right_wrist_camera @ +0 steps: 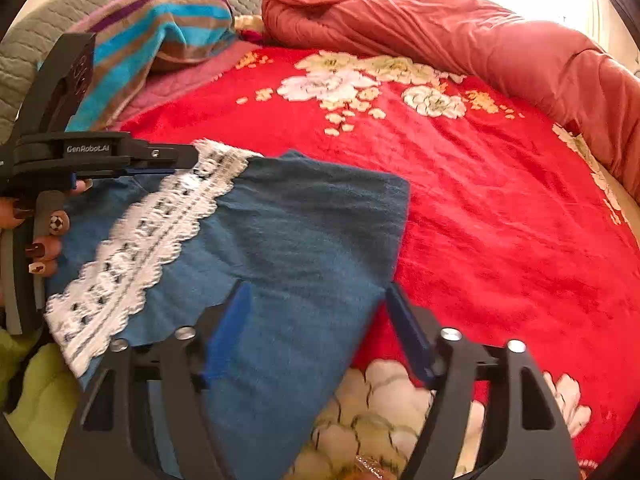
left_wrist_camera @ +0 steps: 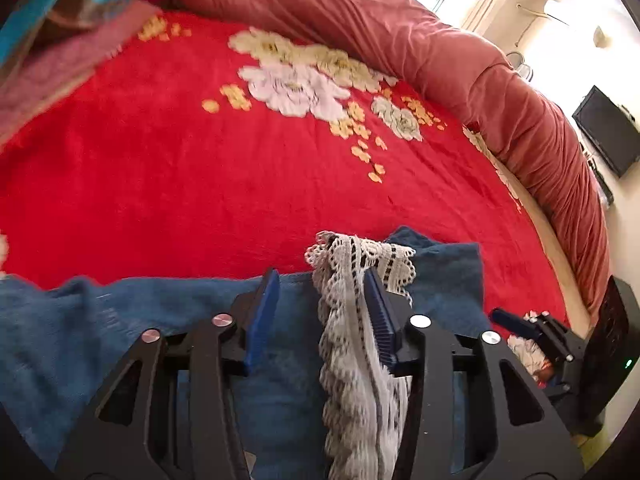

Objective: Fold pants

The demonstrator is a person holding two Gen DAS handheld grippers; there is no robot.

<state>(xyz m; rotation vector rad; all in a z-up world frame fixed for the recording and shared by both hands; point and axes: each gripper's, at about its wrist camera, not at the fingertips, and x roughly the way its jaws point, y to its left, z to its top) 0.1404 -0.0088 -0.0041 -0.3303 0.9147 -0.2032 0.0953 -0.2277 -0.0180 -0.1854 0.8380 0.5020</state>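
A: Where are the pants?

B: The blue pants [right_wrist_camera: 288, 240] lie on a bed covered by a red blanket [right_wrist_camera: 500, 208] with pale flowers, near the bed's near edge. A white lace trim [right_wrist_camera: 136, 236] runs across them.

A: What is the left claw doing?

B: The left claw [left_wrist_camera: 320, 300] sits over the pants, its two blue fingers spread well apart. The lace trim is bunched between them, touching the right finger [left_wrist_camera: 382, 320], but they are not closed on it.

A: And the right claw?

B: The right claw [right_wrist_camera: 320, 332] is also wide open. Its left finger lies over the blue cloth; its right finger is just past the pants' edge, above the blanket. It grips nothing.

A: Anything else on the bed?

B: A rolled rust-red quilt [right_wrist_camera: 460, 36] along the far edge, and a striped towel [right_wrist_camera: 168, 28] at the far left corner.
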